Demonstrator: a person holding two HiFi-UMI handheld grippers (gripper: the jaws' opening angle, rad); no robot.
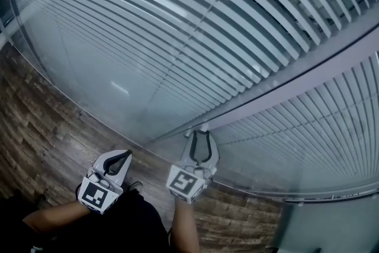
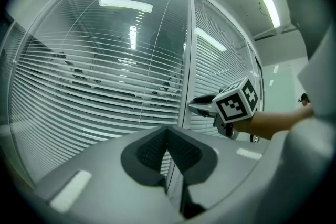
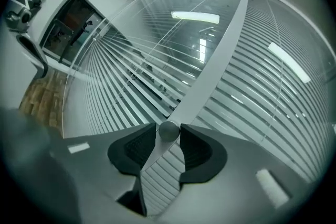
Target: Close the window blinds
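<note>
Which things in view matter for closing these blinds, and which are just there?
Job:
blinds
round knob on the frame post
right hand-held gripper, jaws open around the knob

Just there:
left hand-held gripper, shut, empty
wooden floor

We see a brown wood-plank floor (image 1: 41, 127) at the near left. Far left stands a dark-framed opening (image 3: 68, 29). A ceiling light strip (image 2: 265, 0) glows on the right.

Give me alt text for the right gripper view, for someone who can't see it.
The right gripper has its jaws open on either side of a small round knob on the grey post between two glass panes, with slatted blinds behind the glass. A strip of wooden floor shows at far left.
</note>
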